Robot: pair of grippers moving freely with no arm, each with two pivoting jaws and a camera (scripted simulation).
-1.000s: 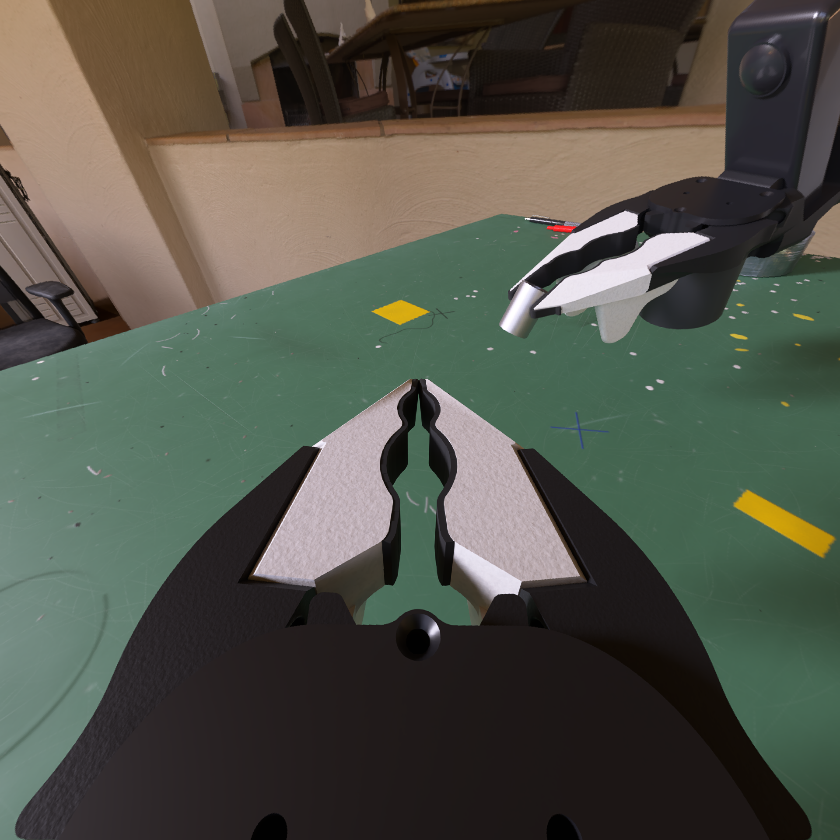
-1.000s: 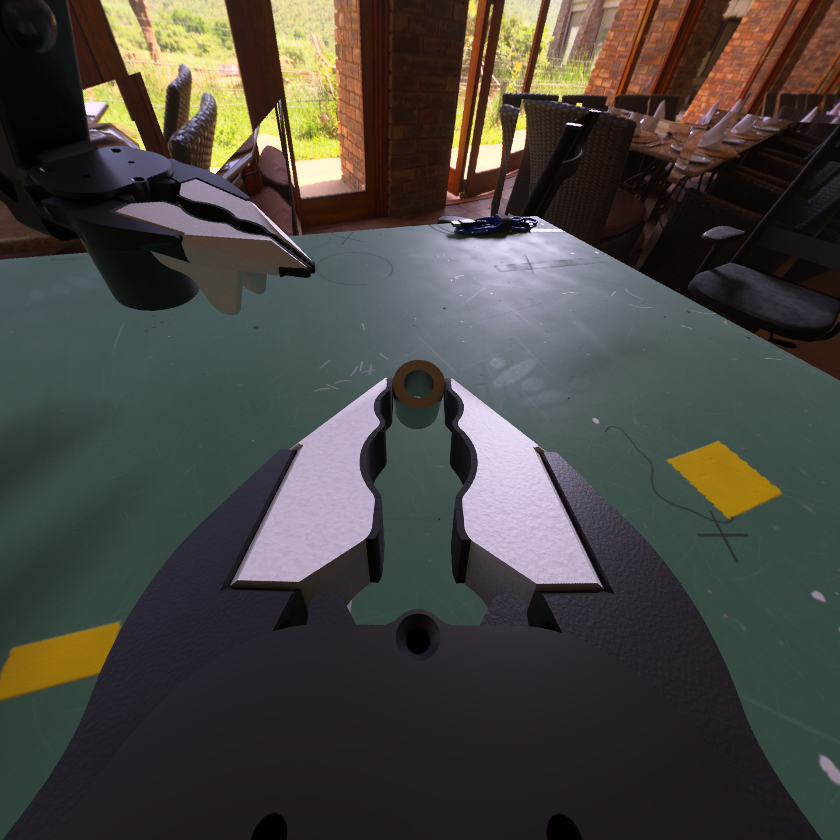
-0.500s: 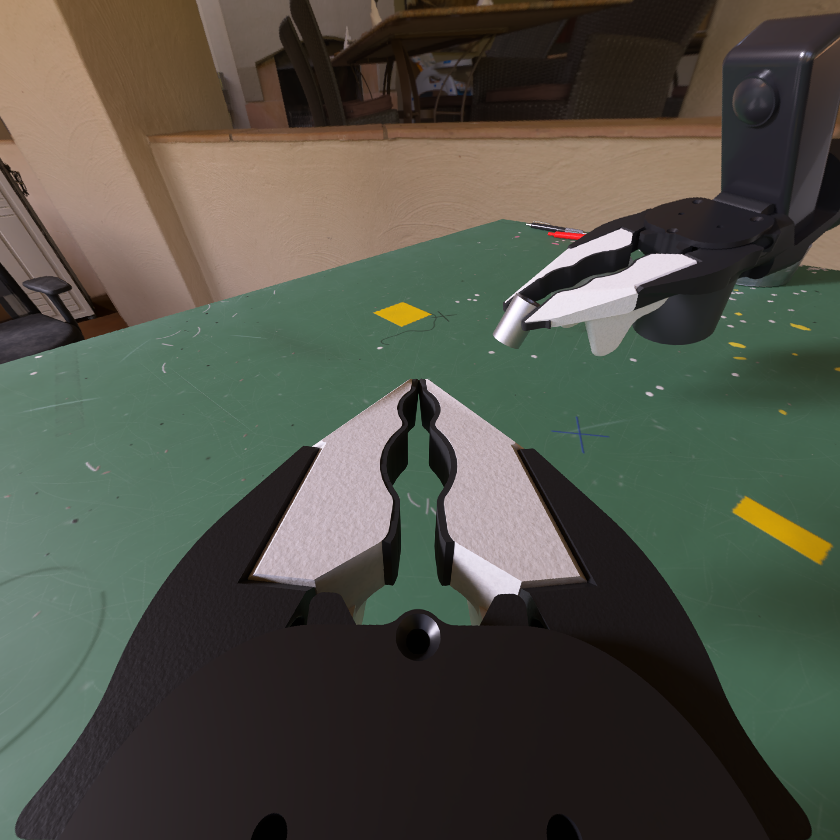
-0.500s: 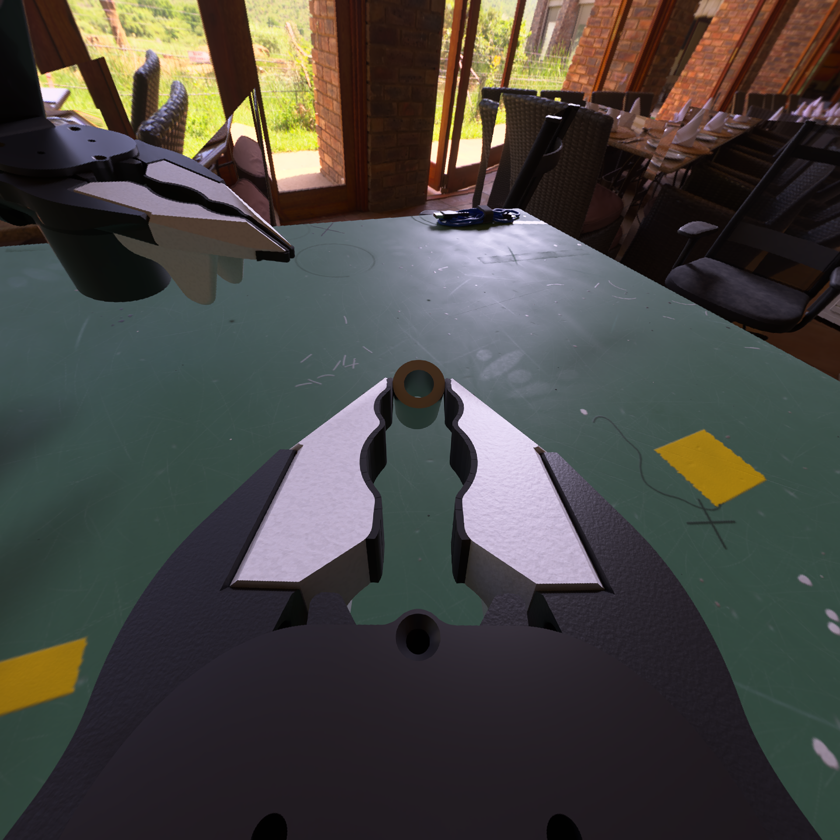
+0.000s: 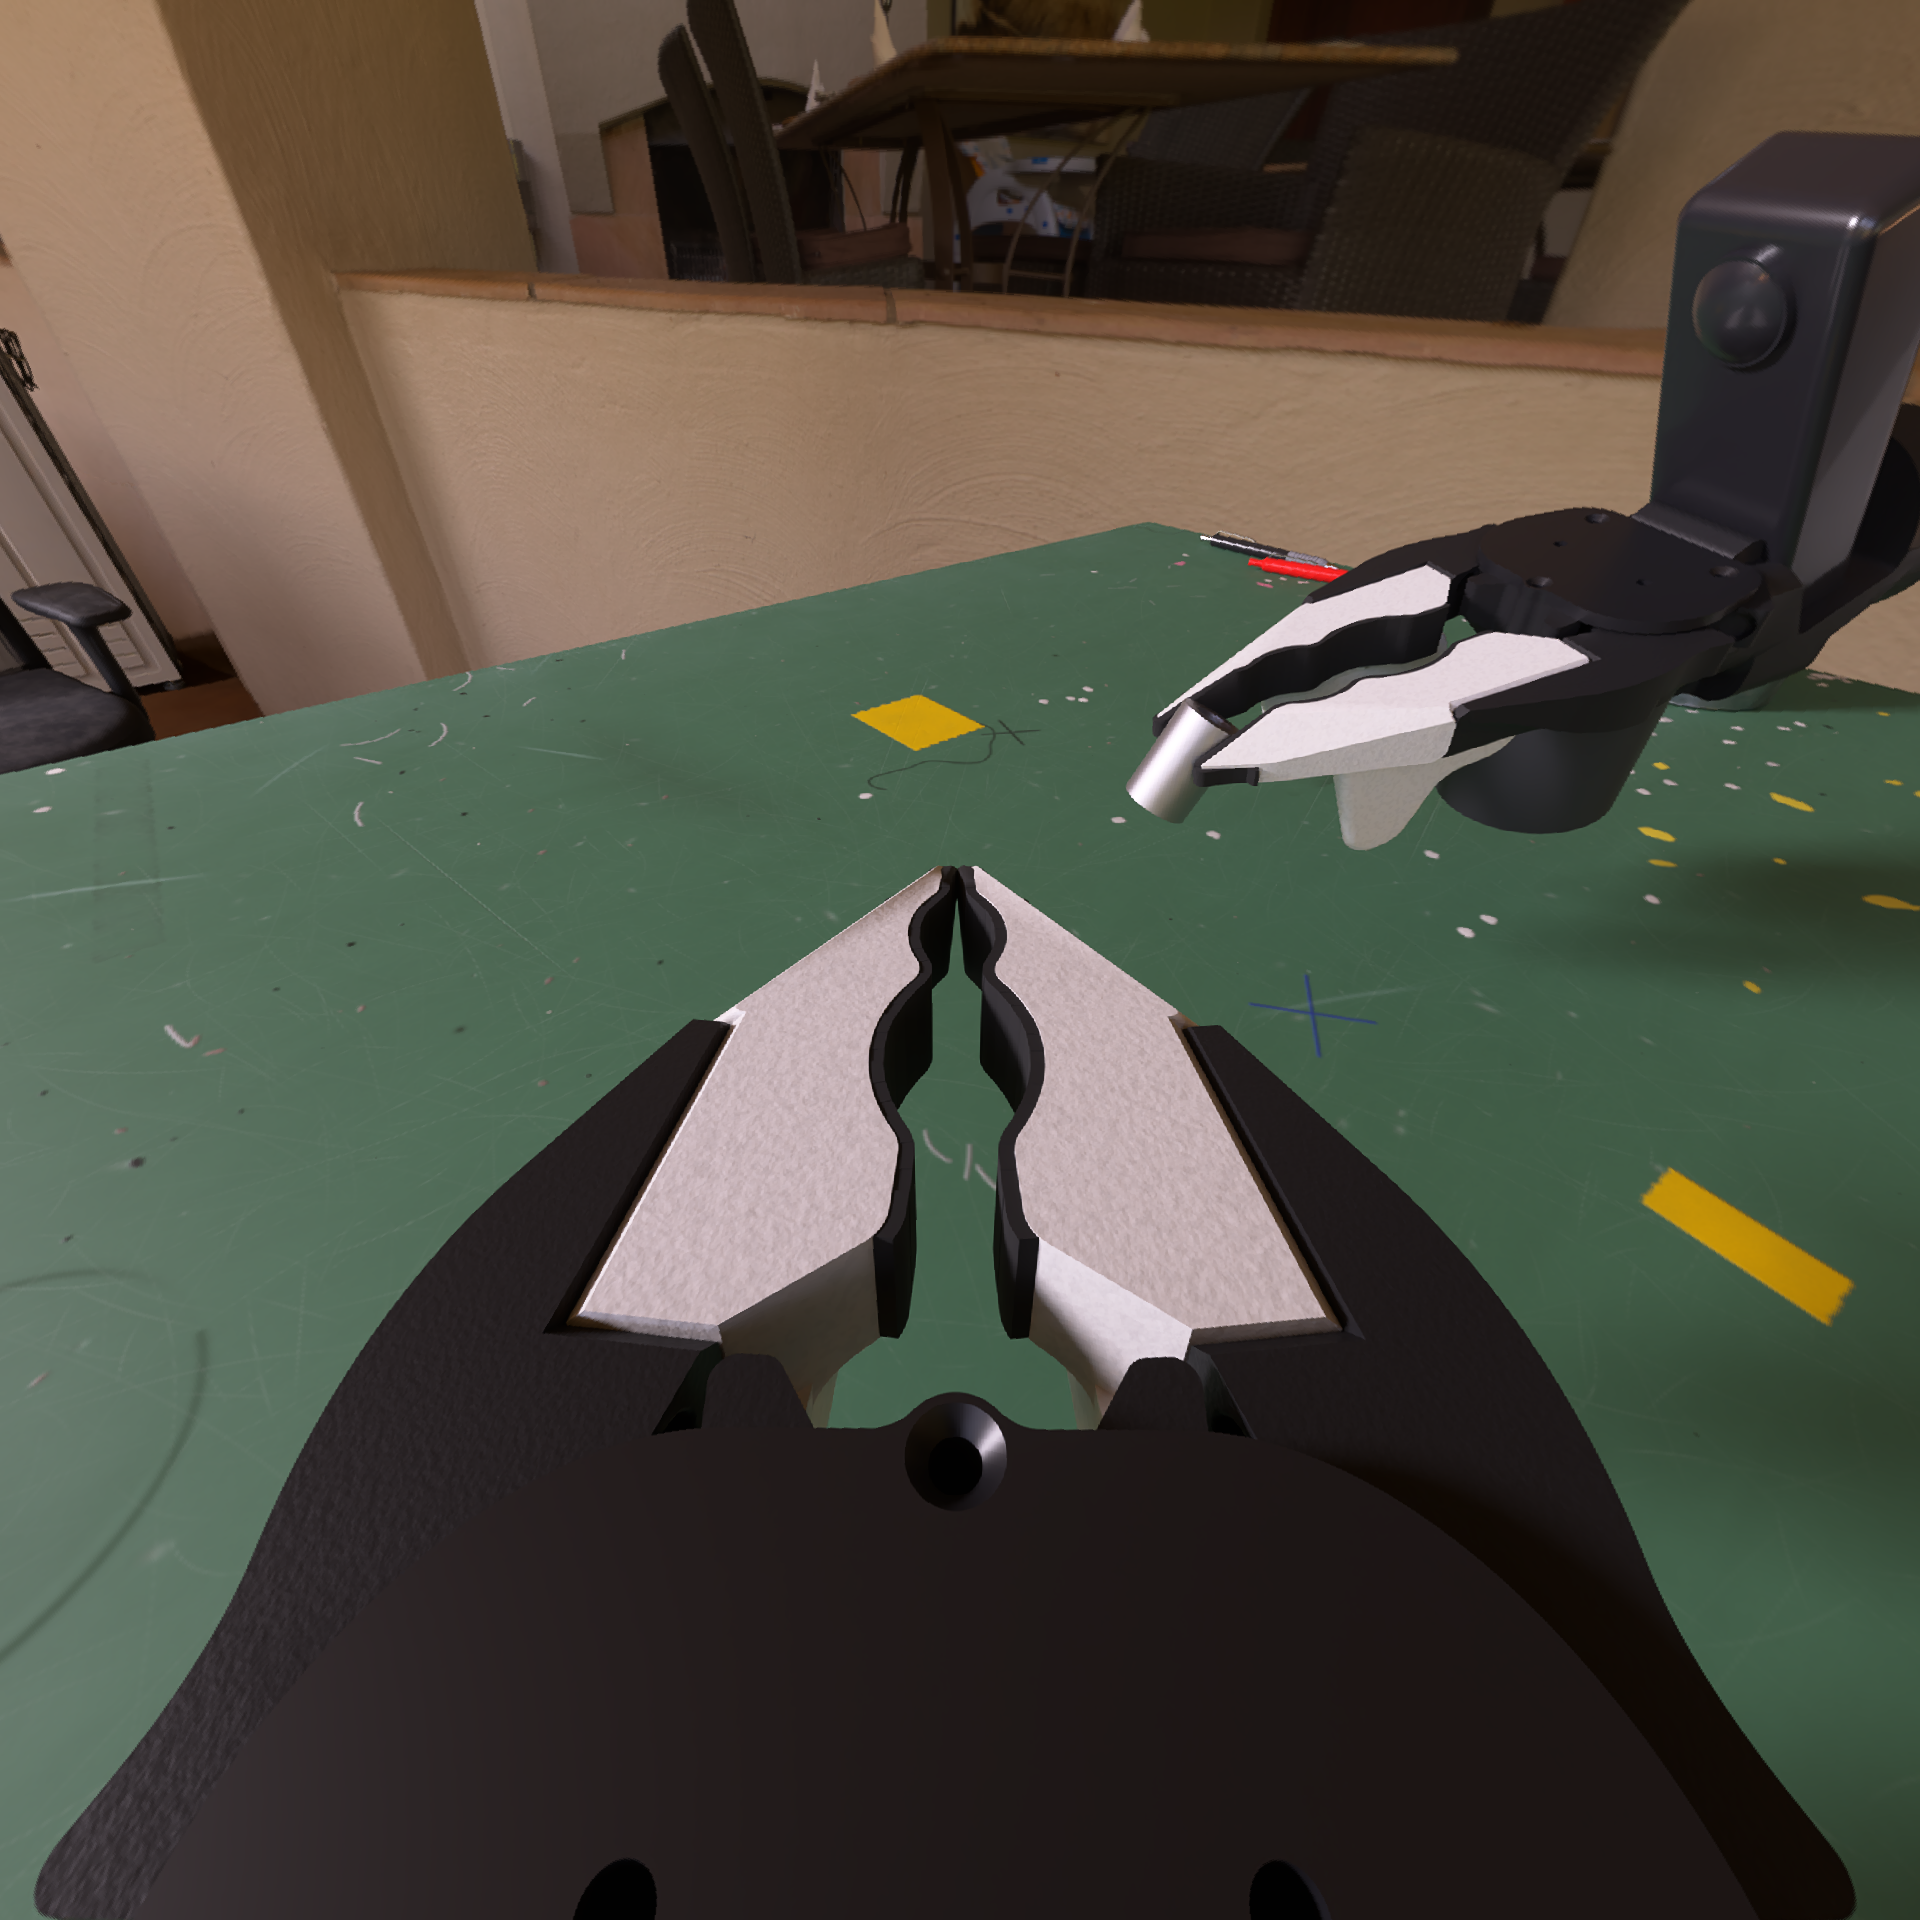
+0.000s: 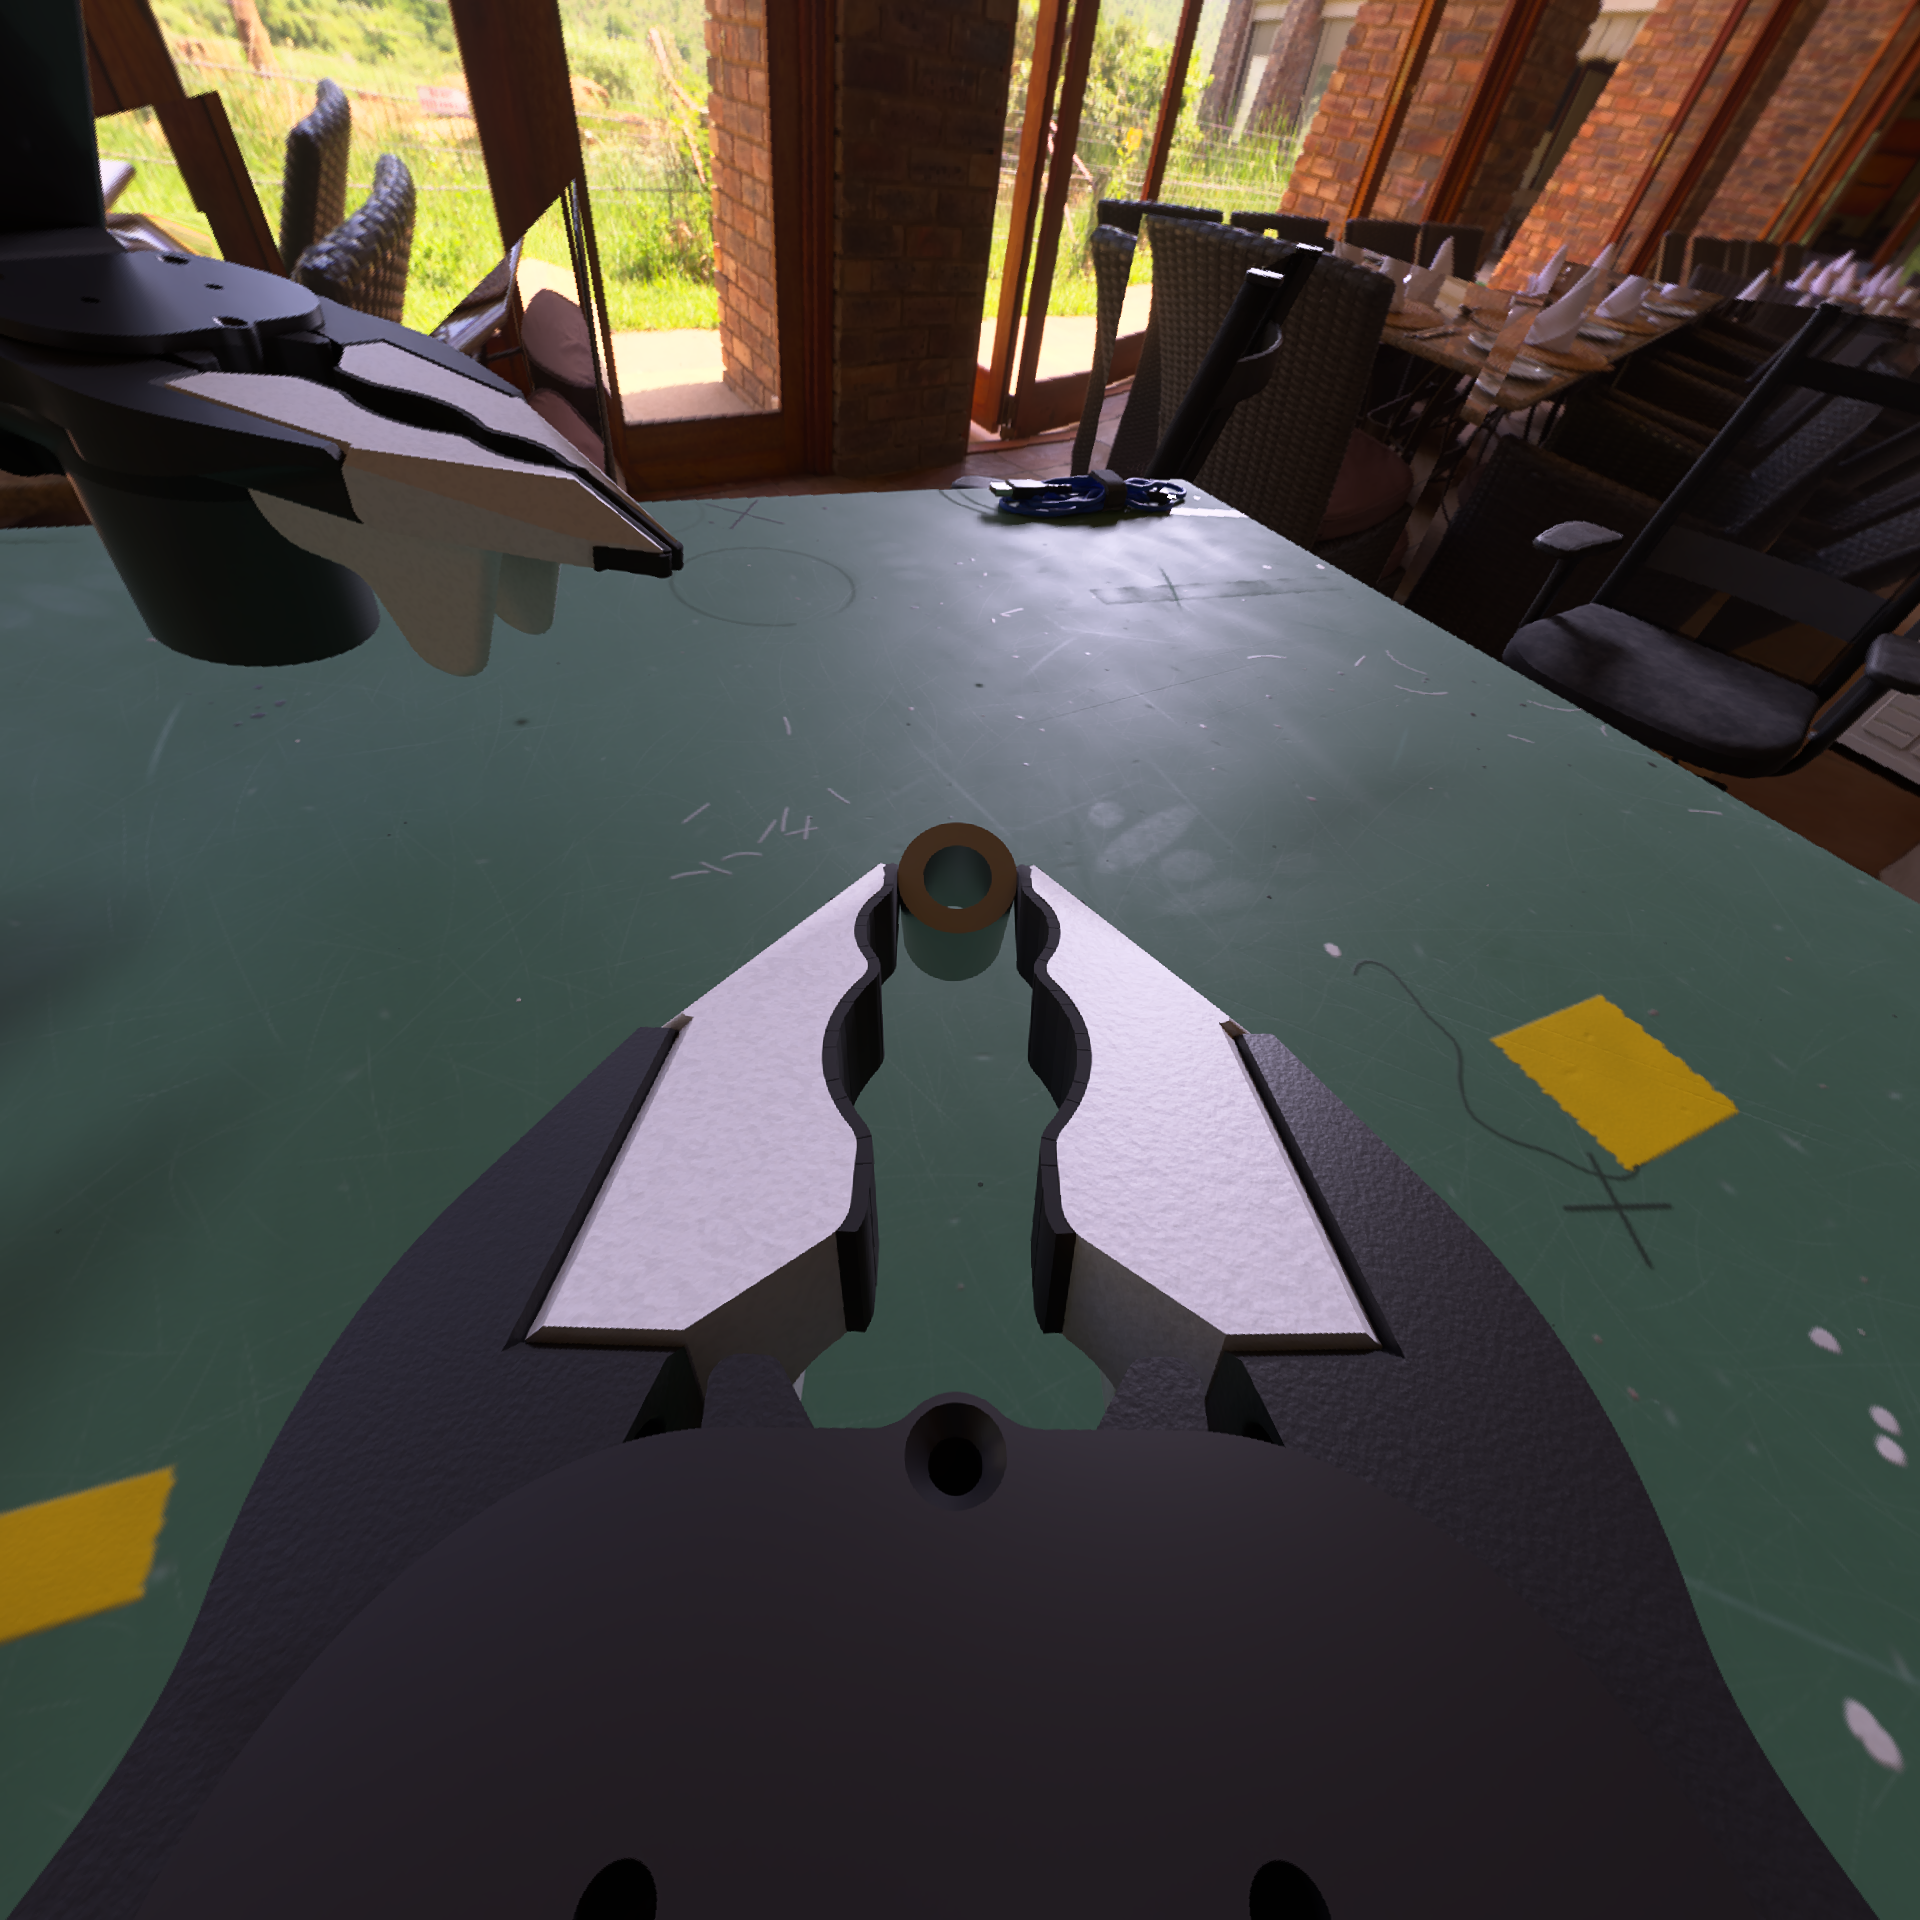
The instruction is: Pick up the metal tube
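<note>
The metal tube [image 6: 956, 902] is a short silver cylinder with a hollow end. My right gripper [image 6: 956, 883] is shut on the tube at its fingertips and holds it above the green table [image 6: 1143, 727]. In the left wrist view the right gripper [image 5: 1205, 743] hangs at the upper right with the tube [image 5: 1172, 769] tilted in its tips, clear of the table [image 5: 520, 883]. My left gripper [image 5: 956, 873] is shut and empty, above the table. It also shows in the right wrist view [image 6: 644, 556] at the upper left.
Yellow tape patches [image 5: 914, 720] [image 5: 1745, 1242] [image 6: 1610, 1075] lie on the table. Red and black pens [image 5: 1278, 556] lie at the far edge by a beige wall. A blue cord bundle [image 6: 1086, 494] lies at the far edge. Chairs [image 6: 1704, 665] stand beside the table.
My right gripper has risen with the tube in it; the table looks farther below it. The left gripper stays shut and has barely moved.
</note>
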